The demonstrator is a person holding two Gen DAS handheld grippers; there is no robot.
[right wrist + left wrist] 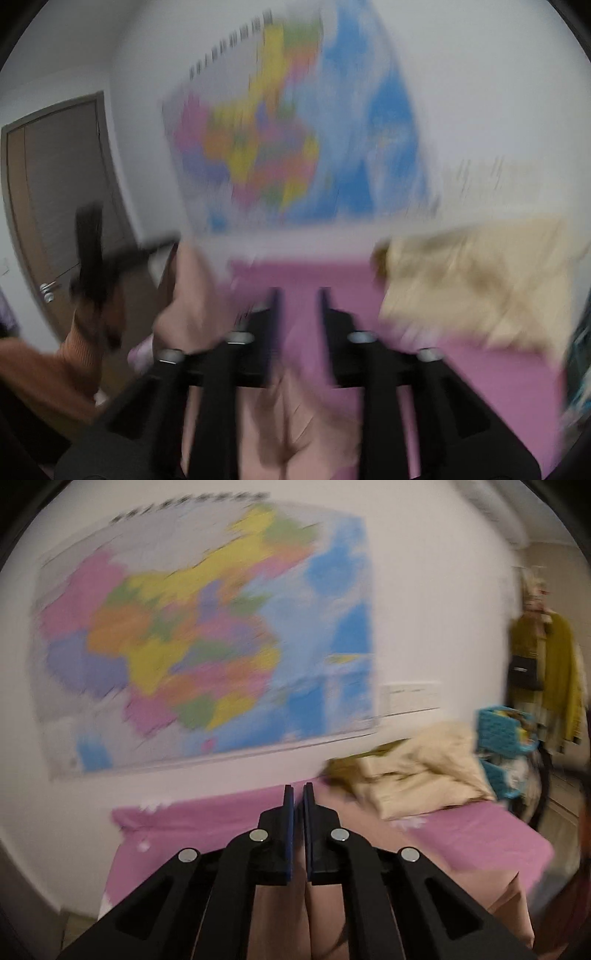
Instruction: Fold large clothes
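Left gripper (298, 794) jaws pressed together over pink garment (325, 915); right gripper (297, 295) jaws spread, empty; cream clothes (417, 771) at bed's (480, 834) far right corner.

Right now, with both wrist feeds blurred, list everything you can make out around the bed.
Pink garment: one, pale pink, lying under both grippers at the near end of the bed.
Bed sheet: one, purple-pink, covering the bed.
Beige pile: one heap, cream with olive, far right of the bed.
Wall map: one, multicoloured, on the white wall.
Baskets: two, teal, stacked right of the bed.
Hanging clothes: olive-yellow, far right.
Door: one, brown, left in the right wrist view.
Left gripper: black, shut; whether it pinches cloth is unclear.
Right gripper: black, open, nothing between the fingers.
Sleeve: orange-brown, on the left arm.
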